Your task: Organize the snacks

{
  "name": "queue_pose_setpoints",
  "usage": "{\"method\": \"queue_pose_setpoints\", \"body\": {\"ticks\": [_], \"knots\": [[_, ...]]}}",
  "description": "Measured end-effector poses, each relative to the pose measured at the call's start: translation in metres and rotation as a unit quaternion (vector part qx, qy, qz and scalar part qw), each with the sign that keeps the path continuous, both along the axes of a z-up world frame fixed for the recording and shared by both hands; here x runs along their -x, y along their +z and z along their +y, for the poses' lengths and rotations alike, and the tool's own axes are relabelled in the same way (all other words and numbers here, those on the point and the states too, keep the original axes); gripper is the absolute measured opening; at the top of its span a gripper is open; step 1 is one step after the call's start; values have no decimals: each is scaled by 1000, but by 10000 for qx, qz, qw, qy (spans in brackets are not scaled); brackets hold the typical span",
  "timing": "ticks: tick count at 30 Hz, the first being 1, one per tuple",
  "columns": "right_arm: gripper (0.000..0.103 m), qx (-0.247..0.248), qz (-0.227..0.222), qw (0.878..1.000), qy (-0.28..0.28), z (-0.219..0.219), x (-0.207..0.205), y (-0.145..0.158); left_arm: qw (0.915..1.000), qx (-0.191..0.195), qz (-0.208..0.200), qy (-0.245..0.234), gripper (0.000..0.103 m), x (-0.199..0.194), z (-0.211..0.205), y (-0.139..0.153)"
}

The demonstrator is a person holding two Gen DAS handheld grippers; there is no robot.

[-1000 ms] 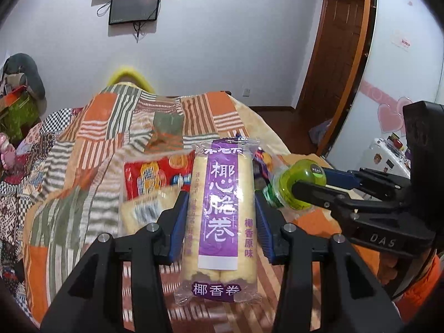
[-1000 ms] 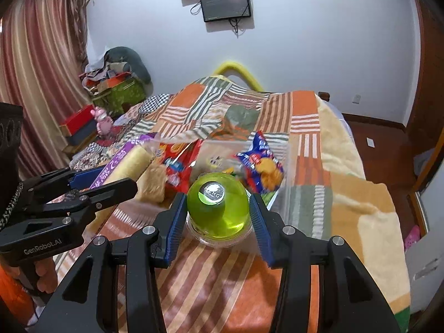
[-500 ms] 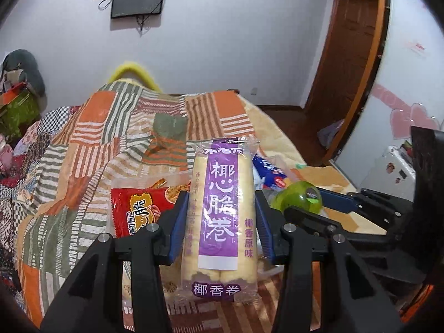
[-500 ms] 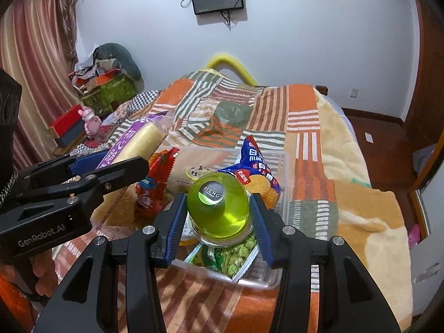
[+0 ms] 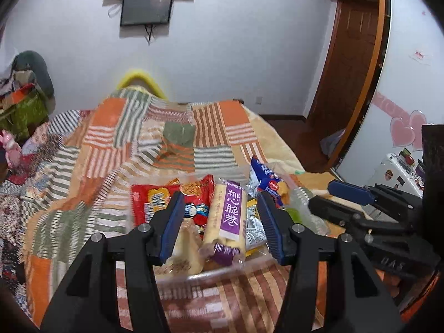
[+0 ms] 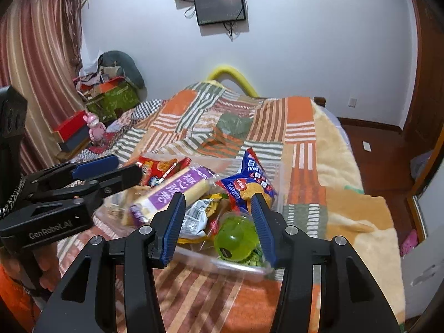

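A clear plastic bin (image 5: 211, 276) (image 6: 236, 266) sits on the patchwork bed and holds several snacks. The purple-and-yellow roll pack (image 5: 229, 216) (image 6: 172, 191) lies in it on top of a red bag (image 5: 155, 199). The green jelly cup (image 6: 237, 236) lies in the bin's near right corner, next to a blue bag (image 6: 249, 180). My left gripper (image 5: 222, 219) is open above the roll pack, not touching it. My right gripper (image 6: 217, 222) is open above the jelly cup, apart from it.
The striped patchwork blanket (image 6: 277, 127) covers the bed around the bin. Boxes and clutter (image 6: 111, 100) stand at the far left by the curtain. A wooden floor and door (image 5: 352, 63) lie to the right.
Both grippers opened and let go: the roll pack and the green jelly cup dropped into the bin. Both grippers now stand higher and wider over it.
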State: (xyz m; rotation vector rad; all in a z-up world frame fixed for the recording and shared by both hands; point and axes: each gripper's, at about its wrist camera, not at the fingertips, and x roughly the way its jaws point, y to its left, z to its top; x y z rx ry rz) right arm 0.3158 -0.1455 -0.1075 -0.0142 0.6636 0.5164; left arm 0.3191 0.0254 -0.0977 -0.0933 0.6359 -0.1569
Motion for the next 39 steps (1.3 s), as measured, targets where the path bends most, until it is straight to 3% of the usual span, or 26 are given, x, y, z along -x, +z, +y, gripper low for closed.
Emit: {"method": "queue_pose_setpoints", "body": {"ticks": [13,18,19,26,31,34,39], "knots": [[46,-397,-987,9943,-61,-22,86,83,9914,-129,-1275,247,55,126,11,98],[46,-527,-1248,9908,-52,-24,114,102,9860,-180,-1626,334,69,165,8,117],[47,-549,-1287,9901,-55,-24,119,104,9847,-200,-1691,360,75,173,7,120],[74,-630,-1459,9872,-162,-23,138,103,9783,-340,-1991,451,98,210,1,126],[88,-502,-1611,9853,-277,-17,146,100,9794,-251,-1956,422,102,220,1,123],[101,-530,-1651,9842,-368,-20,151,99,9800,-226,-1927,450,103,223,0,118],[103,-529,-1684,9831,-480,-22,154,97,9809,-217,-1872,484,103,226,-1,112]]}}
